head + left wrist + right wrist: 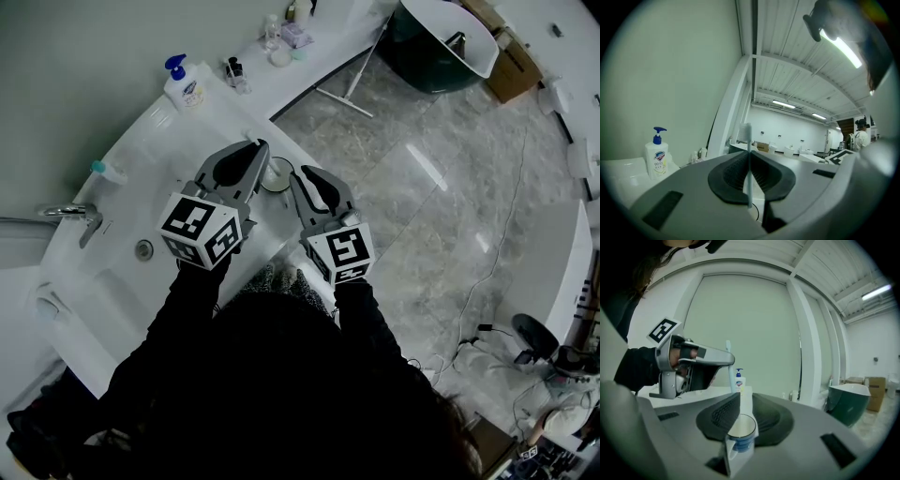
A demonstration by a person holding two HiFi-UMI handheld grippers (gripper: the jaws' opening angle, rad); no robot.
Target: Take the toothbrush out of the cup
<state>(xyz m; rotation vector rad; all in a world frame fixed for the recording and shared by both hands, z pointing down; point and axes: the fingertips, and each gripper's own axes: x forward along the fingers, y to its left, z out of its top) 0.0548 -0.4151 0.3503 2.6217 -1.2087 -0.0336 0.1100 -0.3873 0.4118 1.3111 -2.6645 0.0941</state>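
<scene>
A white toothbrush point(748, 161) stands upright between the jaws of my left gripper point(749, 174), bristles at the top; the pads are shut on its handle. In the right gripper view the same gripper point(731, 361) holds the brush point(728, 366) up above the counter. The cup point(740, 431), white inside and blue outside, sits on the white counter between and just below the jaws of my right gripper point(744, 416), whose pads stand apart without pressing on it. In the head view the cup point(277, 174) lies between the left gripper point(260, 150) and the right gripper point(300, 184).
A soap dispenser point(185, 86) stands at the back of the counter, with small bottles point(234, 73) further along. The sink basin point(112, 272) and tap point(80, 217) are to the left. A dark green tub point(441, 42) stands on the tiled floor beyond the counter's edge.
</scene>
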